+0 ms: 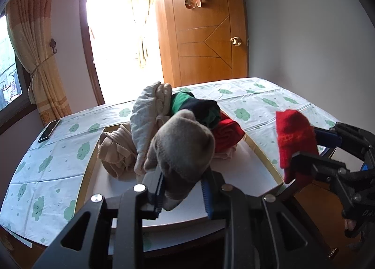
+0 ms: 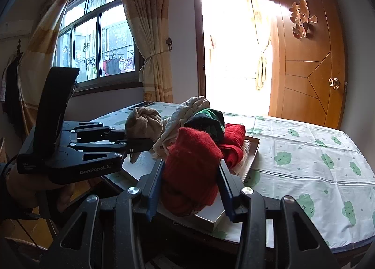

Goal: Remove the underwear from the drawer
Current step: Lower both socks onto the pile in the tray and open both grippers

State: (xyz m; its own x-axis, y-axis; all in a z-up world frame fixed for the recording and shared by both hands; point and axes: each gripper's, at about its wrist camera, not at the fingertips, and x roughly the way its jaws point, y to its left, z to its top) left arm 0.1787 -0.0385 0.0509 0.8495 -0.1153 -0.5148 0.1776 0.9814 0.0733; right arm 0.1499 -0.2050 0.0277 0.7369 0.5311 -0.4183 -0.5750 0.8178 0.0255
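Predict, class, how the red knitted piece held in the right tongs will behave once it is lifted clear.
The red knitted piece probably flops: it bulges and sags between the right tongs. Likely light. Its fuzzy knit should resist slipping.

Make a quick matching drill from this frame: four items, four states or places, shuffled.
Items:
1. grey-brown sock
2. red sock
3. phone
4. green-and-black garment

States:
A. lying on the tablecloth, apart from the clothes
B. clamped in the left gripper
C. on the clothes pile in the drawer tray
D. clamped in the right gripper

Pairs: 1-B, 2-D, 3-A, 4-C
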